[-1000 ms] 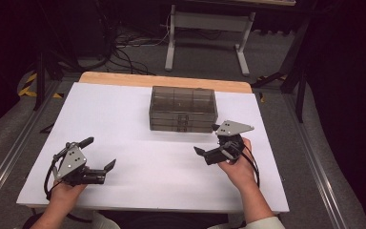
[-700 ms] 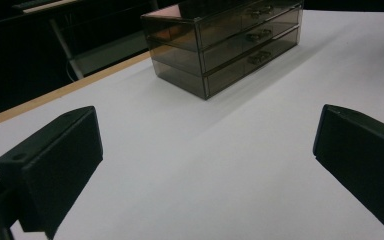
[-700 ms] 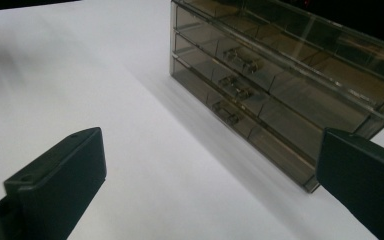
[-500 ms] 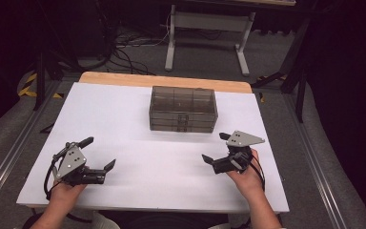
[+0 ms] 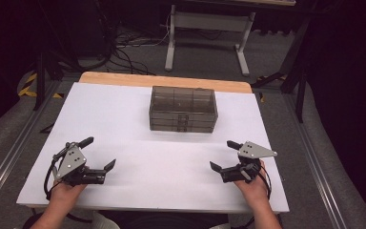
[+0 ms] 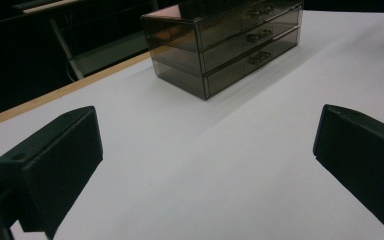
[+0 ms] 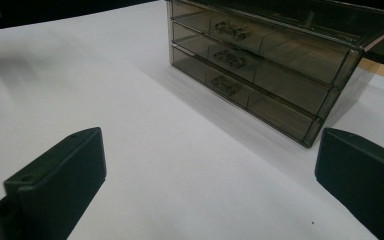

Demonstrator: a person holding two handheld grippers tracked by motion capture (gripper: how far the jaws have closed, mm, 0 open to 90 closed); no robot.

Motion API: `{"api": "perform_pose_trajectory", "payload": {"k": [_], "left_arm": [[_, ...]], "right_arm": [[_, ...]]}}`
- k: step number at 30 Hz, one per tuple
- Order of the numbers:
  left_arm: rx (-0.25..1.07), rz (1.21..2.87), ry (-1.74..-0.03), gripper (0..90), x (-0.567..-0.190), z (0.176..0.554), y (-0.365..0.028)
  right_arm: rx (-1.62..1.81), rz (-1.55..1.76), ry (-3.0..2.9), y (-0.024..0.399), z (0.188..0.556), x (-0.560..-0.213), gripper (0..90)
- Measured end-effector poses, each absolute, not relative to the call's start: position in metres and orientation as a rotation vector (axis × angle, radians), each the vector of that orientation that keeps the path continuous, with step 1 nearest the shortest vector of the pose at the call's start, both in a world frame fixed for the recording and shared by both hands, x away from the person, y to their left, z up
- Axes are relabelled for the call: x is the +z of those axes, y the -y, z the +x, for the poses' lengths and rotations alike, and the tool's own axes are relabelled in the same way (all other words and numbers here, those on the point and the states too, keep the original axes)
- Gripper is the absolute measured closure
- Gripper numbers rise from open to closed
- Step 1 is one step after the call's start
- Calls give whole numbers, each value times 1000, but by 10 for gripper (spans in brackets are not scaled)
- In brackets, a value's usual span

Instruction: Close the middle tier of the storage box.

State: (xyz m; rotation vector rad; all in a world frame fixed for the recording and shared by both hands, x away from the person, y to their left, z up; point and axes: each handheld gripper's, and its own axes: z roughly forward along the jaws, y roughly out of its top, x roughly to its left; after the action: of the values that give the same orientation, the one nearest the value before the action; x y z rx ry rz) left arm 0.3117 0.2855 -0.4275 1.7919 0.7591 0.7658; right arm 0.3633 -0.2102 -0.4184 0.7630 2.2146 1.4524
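While both tools rest low over the near edge of the table (image 5: 124, 119), the drawer box (image 5: 183, 109) stands well apart from them, toward the far middle of the white, matte top, just short of a bare wooden strip along the far edge. The box is a squat rectangular block of smoky, see-through plastic, glossy and hard-edged, with three shallow drawers stacked one over another; each drawer front carries a small clear knob handle at its middle, and all three fronts sit flush and shut. Through the tinted walls thin dividers show in the top tier, but whether anything lies inside the drawers cannot be told. The left tool (image 5: 98, 154) is held in the left hand (image 5: 63, 193) near the table's left front corner, its black, blocky jaws spread wide with nothing between them; a grey three-cornered plate sits on top. The right tool (image 5: 226, 156) is held in the right hand (image 5: 252, 188) near the right front, jaws likewise wide apart and empty, aimed toward the box's front, with bare table in between.
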Motion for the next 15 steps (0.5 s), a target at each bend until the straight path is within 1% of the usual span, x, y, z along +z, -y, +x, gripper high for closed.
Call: {"api": "perform_pose_trajectory", "payload": {"k": [15], "left_arm": [[765,1804,-754,2,-428,313,-285]], "right_arm": [[1446,815,-2206,228,348,-443,4]]}}
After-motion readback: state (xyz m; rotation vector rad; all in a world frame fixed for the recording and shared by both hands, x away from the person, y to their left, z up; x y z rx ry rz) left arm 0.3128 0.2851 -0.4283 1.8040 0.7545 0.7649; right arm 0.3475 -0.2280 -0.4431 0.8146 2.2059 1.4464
